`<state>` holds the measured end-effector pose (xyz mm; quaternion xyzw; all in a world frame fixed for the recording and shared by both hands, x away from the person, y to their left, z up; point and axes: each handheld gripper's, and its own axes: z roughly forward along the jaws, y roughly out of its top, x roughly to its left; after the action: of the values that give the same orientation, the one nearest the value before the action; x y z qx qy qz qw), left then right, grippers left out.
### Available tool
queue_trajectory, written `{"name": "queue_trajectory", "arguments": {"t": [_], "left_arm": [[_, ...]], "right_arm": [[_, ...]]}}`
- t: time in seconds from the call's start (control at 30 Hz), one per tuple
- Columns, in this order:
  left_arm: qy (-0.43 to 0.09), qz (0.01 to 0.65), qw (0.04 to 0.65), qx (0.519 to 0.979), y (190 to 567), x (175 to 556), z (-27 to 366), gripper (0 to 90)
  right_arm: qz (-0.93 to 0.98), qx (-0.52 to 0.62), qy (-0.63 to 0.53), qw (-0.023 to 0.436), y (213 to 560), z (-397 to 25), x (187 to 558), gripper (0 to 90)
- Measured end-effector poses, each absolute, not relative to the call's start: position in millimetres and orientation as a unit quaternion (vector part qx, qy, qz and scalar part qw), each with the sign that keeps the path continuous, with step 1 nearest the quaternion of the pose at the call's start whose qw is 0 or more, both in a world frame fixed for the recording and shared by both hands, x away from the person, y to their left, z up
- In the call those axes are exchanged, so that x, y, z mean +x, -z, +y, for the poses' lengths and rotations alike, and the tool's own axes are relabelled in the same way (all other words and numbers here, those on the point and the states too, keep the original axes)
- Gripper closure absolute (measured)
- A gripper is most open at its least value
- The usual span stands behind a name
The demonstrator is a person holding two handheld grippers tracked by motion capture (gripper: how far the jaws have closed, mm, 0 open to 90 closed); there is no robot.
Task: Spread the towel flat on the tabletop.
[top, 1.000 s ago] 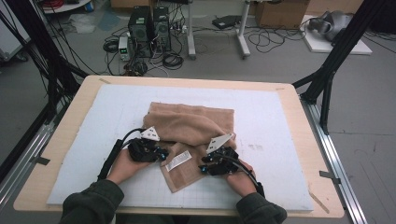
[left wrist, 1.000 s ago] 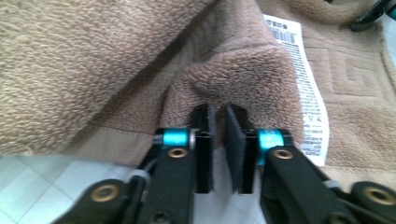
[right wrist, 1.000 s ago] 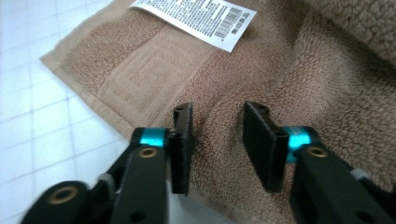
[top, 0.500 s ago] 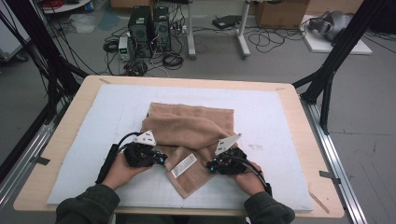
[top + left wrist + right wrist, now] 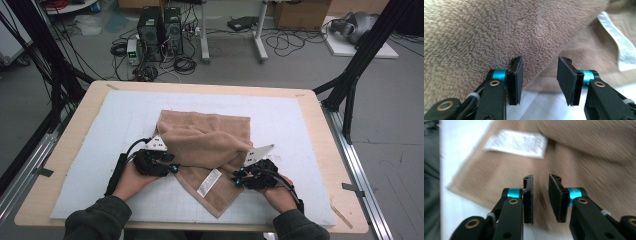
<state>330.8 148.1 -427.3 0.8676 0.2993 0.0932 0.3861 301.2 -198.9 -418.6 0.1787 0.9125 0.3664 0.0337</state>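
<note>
Folding looks like the work in hand, judged from the high view: a tan terry-cloth towel lies partly doubled over on the pale gridded mat of the surface, its bulk just ahead of both tongs and one loose corner pointing back between them toward the person. The left tongs sit at the towel's near left edge, the right tongs at its near right edge, and a white rectangular care label lies flat between them.

From the left gripper view, the left tongs stand released, a wide gap between the black pads, with looped, nubbly pile directly ahead and the folded edge just beyond the tips.

From the right gripper view, the right tongs are also released, though the gap is narrower, hovering over a flatter, blurred stretch of cloth, the label ahead and to the left.

Next, each pair probably needs to pinch an edge cleanly, taking only one soft, limp layer.
</note>
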Motion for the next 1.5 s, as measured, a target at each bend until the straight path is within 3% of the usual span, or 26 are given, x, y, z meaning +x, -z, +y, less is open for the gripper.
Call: {"name": "queue_trajectory", "arguments": {"t": [0.1,0.23,0.3,0.43,0.5,0.53,0.67,1.0,1.23,1.37,1.5], "left_arm": [[-0.108,0.302,0.376,0.869,432.6,334.6,141.8,63.2],[-0.11,0.312,0.382,0.863,431.8,339.1,141.2,82.2],[-0.113,0.31,0.383,0.863,429.8,339.2,141.4,85.3],[-0.112,0.312,0.403,0.853,420.8,337.7,145.5,86.3],[-0.115,0.314,0.415,0.846,414.7,338.2,148.2,86.4],[-0.117,0.316,0.422,0.841,411.4,338.2,149.6,86.4],[-0.12,0.322,0.447,0.826,399.0,337.7,154.3,86.5],[-0.146,0.328,0.461,0.812,374.6,347.0,155.3,86.5],[-0.142,0.365,0.452,0.802,385.9,369.5,149.6,86.3],[-0.119,0.37,0.43,0.815,397.8,378.0,144.0,85.4],[-0.115,0.353,0.433,0.821,392.4,371.6,147.8,80.2]], "right_arm": [[0.912,0.159,-0.377,0.027,419.0,-179.0,296.4,66.1],[0.922,0.137,-0.363,0.018,425.0,-150.0,293.3,60.8],[0.926,0.129,-0.355,0.012,429.1,-138.3,293.6,60.3],[0.928,0.126,-0.35,0.009,435.3,-127.1,296.2,65.8],[0.927,0.128,-0.353,0.007,436.1,-128.2,297.2,73.3],[0.925,0.129,-0.357,0.005,436.6,-130.0,297.8,83.3],[0.927,0.111,-0.359,-0.016,436.7,-133.3,296.4,86.8],[0.932,0.069,-0.351,-0.056,432.4,-160.7,275.9,87.3],[0.932,0.055,-0.349,-0.077,430.0,-194.4,259.8,86.6],[0.919,0.071,-0.381,-0.068,420.9,-203.1,262.5,77.7],[0.909,0.105,-0.403,-0.021,409.0,-208.0,269.4,67.3]]}}
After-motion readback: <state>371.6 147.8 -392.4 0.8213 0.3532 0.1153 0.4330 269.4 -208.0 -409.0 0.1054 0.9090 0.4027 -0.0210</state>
